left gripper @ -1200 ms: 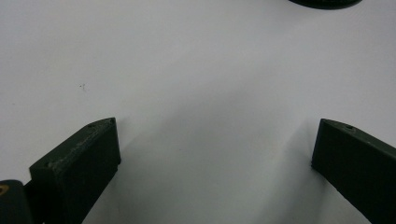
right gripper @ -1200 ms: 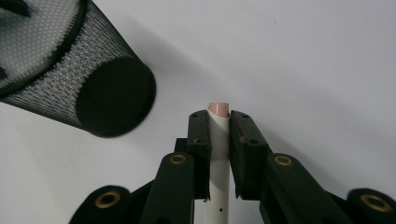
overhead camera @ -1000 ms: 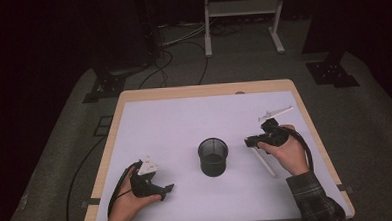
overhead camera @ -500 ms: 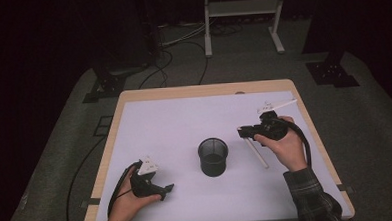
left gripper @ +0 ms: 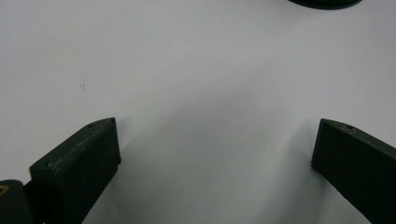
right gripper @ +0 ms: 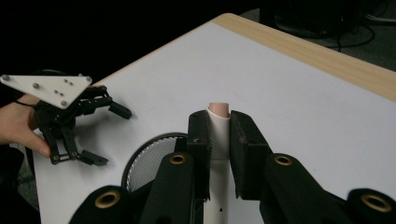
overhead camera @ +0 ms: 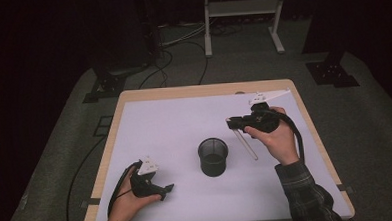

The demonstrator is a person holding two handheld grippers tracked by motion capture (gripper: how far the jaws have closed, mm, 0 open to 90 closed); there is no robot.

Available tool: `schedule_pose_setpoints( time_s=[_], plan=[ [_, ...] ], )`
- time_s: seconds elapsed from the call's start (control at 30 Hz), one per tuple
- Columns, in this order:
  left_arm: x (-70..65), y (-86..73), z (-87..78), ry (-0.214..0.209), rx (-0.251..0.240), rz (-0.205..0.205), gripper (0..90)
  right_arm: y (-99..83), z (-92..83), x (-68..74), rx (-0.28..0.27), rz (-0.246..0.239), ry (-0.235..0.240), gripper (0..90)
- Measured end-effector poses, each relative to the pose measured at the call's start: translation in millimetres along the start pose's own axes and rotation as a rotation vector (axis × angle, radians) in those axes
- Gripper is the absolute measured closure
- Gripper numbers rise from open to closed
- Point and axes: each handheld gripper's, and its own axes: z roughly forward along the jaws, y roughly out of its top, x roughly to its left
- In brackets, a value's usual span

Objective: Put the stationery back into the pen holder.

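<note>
Pen up off the table, cup waiting in the middle.

Left of the black mesh cup [overhead camera: 213, 157], the left gripper [overhead camera: 162, 189] sits low on the white table [overhead camera: 174, 121], jaws spread wide with nothing but bare surface between them. Then the cup itself, upright at the table's centre. Right of it, the right gripper [overhead camera: 230, 123] is clamped tight on a white pen [overhead camera: 246, 144], which slants down toward the table just beside the cup, its pinkish tip poking out above the pads [right gripper: 201, 140].
</note>
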Motion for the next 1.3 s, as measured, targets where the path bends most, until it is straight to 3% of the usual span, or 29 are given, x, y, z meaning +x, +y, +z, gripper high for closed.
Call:
schedule_pose_setpoints(
  time_s=[0.53,1.03,1.3],
  plan=[
    [-0.1,-0.2,0.2,-0.001,-0.003,-0.002,0.1,33.5,25.3,20.0,-0.043,-0.056,0.039,78.0],
    [0.0,-0.1,0.0,-0.002,0.000,-0.002,0.1,45.3,57.1,27.4,-0.043,-0.080,0.070,77.9],
    [0.1,0.0,-0.1,-0.001,0.000,0.000,0.1,42.7,70.2,27.6,-0.033,-0.086,0.081,77.8]
  ],
)
